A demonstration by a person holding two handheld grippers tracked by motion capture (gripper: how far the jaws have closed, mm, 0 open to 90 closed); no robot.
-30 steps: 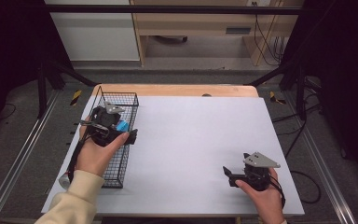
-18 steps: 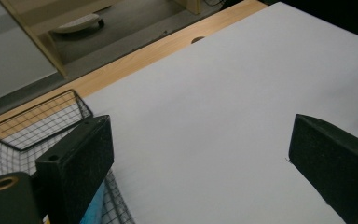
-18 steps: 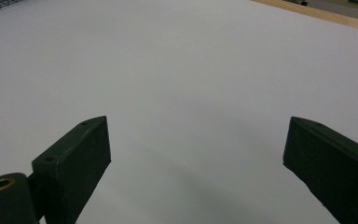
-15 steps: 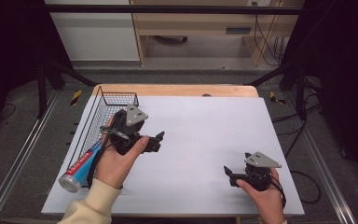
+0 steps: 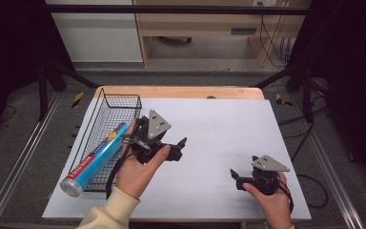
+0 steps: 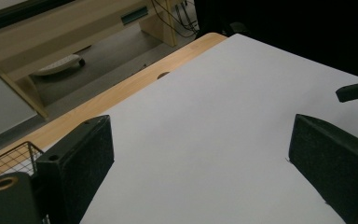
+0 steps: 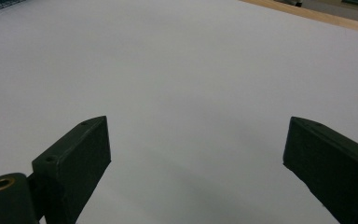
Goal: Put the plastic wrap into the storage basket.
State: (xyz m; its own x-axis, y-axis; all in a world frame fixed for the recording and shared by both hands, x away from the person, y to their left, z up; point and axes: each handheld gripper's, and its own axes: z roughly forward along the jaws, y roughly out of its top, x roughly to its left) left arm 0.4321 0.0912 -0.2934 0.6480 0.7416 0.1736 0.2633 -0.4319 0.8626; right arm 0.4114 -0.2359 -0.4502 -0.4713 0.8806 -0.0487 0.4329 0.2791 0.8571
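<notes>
Tube (image 5: 95, 159), glossy blue cylinder, slanted in wire-mesh basket (image 5: 119, 102).

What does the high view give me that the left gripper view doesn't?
The high view has the blue tube lying slantwise in the wire basket, its capped end sticking out over the near rim, plus both hands and the right gripper near the table's front edge. The left gripper view has its own jaws close up, spread wide with nothing between them. Shared: the white table top, its wooden far edge, a corner of the basket, and the left gripper over bare table.
</notes>
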